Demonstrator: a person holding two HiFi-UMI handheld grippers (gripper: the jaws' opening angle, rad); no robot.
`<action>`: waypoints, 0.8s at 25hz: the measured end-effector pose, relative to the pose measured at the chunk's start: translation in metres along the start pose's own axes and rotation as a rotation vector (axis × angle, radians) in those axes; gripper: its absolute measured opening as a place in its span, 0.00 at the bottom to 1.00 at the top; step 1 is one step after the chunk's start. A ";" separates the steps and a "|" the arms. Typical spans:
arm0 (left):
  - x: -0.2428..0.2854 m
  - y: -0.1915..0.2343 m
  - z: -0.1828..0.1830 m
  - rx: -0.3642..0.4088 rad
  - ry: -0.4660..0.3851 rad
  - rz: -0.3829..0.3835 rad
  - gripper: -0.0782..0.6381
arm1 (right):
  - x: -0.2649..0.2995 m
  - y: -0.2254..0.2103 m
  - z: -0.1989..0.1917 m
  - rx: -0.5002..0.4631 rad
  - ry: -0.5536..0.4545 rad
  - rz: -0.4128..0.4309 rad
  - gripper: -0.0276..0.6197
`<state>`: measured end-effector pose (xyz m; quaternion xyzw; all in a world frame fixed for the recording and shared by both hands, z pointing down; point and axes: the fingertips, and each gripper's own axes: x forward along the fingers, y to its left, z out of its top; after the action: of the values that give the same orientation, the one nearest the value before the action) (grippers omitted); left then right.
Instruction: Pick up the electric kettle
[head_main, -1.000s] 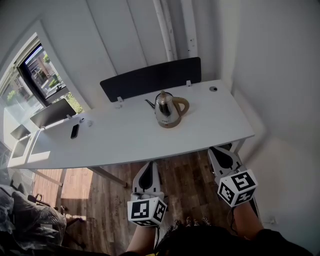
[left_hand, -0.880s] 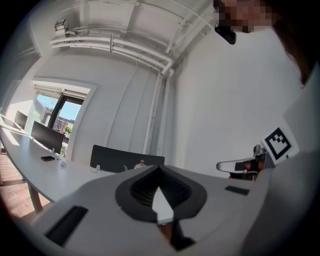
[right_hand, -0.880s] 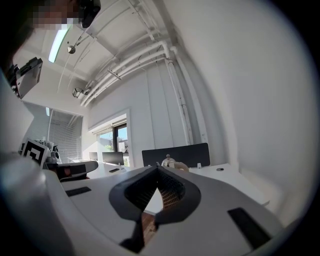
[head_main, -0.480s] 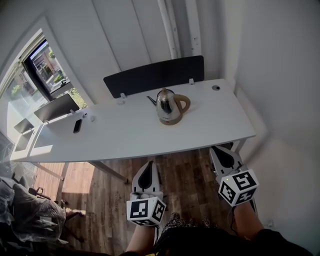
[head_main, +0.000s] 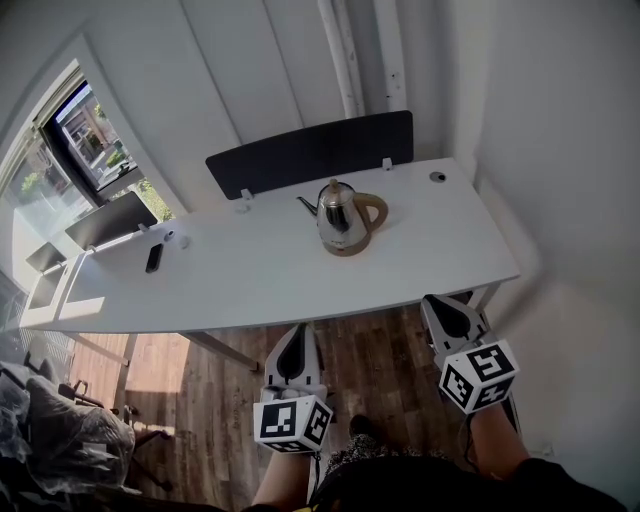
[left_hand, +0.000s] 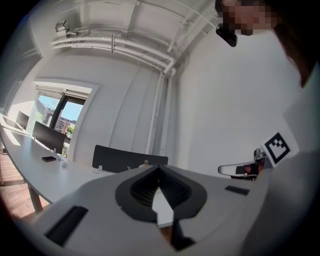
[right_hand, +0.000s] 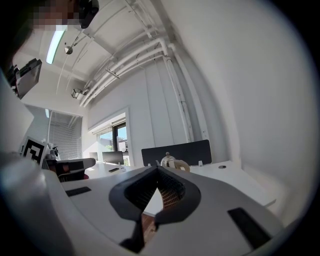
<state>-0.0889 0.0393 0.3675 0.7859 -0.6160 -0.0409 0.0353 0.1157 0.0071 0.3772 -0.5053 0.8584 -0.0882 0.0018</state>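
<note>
The electric kettle (head_main: 343, 222), shiny steel with a tan handle and base, stands upright on the white desk (head_main: 250, 275), right of its middle. Both grippers hover over the wooden floor, short of the desk's near edge and well away from the kettle. My left gripper (head_main: 299, 328) is shut and empty. My right gripper (head_main: 432, 299) is shut and empty too. In the right gripper view the kettle (right_hand: 172, 162) shows just above the closed tips (right_hand: 157, 168). In the left gripper view only the kettle's lid knob (left_hand: 146, 162) peeks over the closed tips (left_hand: 159, 167).
A dark divider panel (head_main: 310, 155) runs along the desk's far edge. A black phone (head_main: 152, 258) and a monitor (head_main: 110, 220) sit at the desk's left; a cable grommet (head_main: 437, 177) at the far right. White wall closes the right side; a window is at left.
The head camera's framing shifted slightly, so desk and kettle sit a bit further right. Both grippers stay shut in front of the desk edge, and the kettle has not moved.
</note>
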 end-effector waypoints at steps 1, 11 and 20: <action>0.004 0.004 0.001 -0.002 -0.002 -0.005 0.11 | 0.006 0.000 0.000 0.001 0.002 -0.004 0.05; 0.057 0.059 -0.002 -0.017 0.018 -0.038 0.11 | 0.074 0.005 0.000 0.009 0.020 -0.047 0.05; 0.095 0.103 0.012 0.023 -0.010 -0.057 0.11 | 0.123 0.009 0.010 0.008 0.011 -0.102 0.05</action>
<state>-0.1672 -0.0775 0.3647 0.8033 -0.5939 -0.0388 0.0222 0.0487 -0.0970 0.3764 -0.5478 0.8313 -0.0943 -0.0053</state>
